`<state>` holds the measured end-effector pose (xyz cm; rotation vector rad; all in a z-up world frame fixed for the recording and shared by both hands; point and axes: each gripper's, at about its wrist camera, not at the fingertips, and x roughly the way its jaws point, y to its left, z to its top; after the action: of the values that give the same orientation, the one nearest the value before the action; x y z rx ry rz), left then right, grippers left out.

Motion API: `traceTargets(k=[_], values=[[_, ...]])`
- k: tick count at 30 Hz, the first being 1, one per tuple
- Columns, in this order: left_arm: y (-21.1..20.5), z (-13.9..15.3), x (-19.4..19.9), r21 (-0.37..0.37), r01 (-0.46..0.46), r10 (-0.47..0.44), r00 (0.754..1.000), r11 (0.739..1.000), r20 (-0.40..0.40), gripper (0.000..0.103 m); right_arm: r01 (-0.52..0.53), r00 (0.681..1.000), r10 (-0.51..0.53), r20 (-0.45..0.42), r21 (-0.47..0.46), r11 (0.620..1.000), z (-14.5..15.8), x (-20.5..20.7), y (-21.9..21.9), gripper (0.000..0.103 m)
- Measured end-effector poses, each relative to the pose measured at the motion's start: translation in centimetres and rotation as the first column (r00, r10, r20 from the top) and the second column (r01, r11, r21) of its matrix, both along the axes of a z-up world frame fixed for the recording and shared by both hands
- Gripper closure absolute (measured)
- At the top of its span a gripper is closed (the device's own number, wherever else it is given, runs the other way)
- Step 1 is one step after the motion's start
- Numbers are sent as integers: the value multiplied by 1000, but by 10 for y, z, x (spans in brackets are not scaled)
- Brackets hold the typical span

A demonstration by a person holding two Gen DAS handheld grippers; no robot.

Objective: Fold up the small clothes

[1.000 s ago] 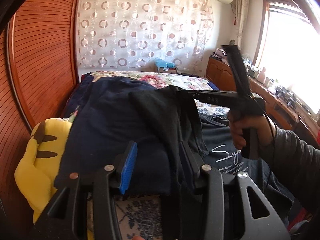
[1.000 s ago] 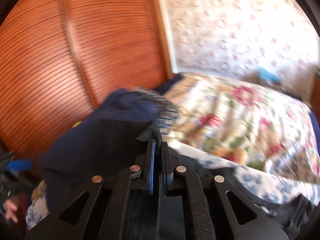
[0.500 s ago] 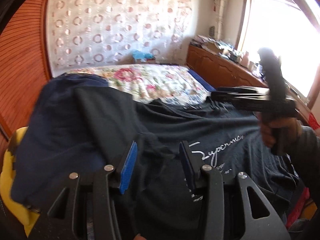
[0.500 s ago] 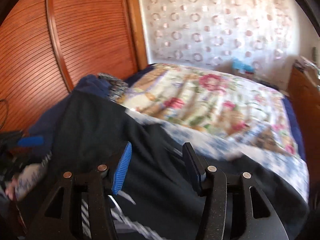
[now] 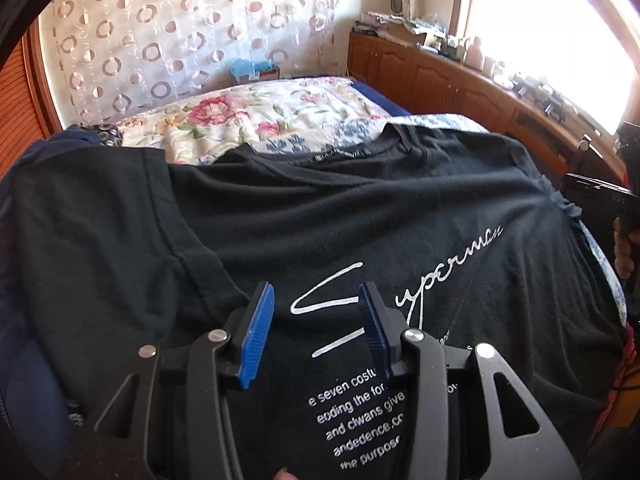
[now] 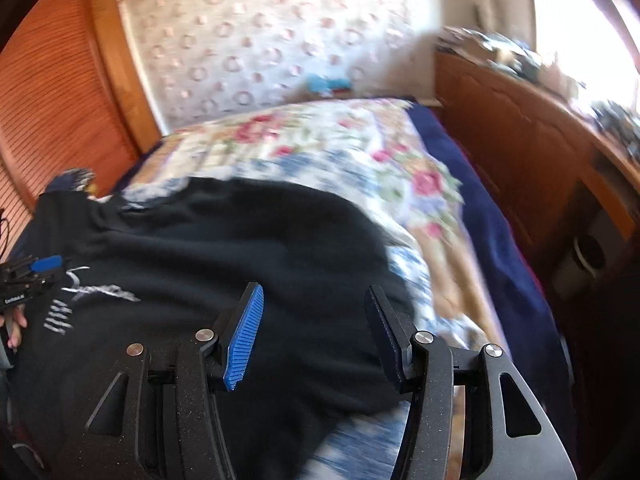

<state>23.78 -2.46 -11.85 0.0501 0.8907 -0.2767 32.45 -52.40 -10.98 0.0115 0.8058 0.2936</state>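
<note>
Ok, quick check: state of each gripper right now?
Left gripper: open, nothing held, over the black T-shirt.
Right gripper: open, jaws have just been opening, nothing between them, above the shirt.

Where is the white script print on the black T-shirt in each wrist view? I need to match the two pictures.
Left wrist: the white script print sits low in the centre, just beyond the left gripper, on the black T-shirt.
Right wrist: it shows small and blurred at the far left edge.
Shared landmark: the floral bedspread beyond the shirt.
</note>
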Motion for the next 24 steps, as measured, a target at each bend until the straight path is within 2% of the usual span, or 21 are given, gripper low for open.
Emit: traceTargets(k=[2, 6, 10, 18, 22, 24], values=[[-2, -5, 4, 5, -2, 2, 1000, 1000, -13, 60, 30, 999, -30, -19, 9, 999, -6, -3, -21, 49], [-8, -12, 7, 30, -11, 12, 1000, 999, -23, 60, 37, 998, -37, -46, 18, 999, -16, -9, -37, 49], [-9, -13, 5, 47, -9, 10, 1000, 999, -10, 60, 36, 994, -31, -107, 43, 998, -25, -10, -40, 49], [-11, -14, 4, 43, 2, -2, 1000, 999, 1, 53, 46, 989, -43, -140, 19, 999, -28, -7, -37, 49], [-10, -14, 5, 39, 4, -4, 1000, 999, -1, 52, 48, 987, -42, -158, 37, 998, -31, -7, -37, 50], [-10, -14, 5, 39, 4, -4, 1000, 999, -1, 52, 50, 988, -42, -146, 47, 998, -29, -9, -36, 67]])
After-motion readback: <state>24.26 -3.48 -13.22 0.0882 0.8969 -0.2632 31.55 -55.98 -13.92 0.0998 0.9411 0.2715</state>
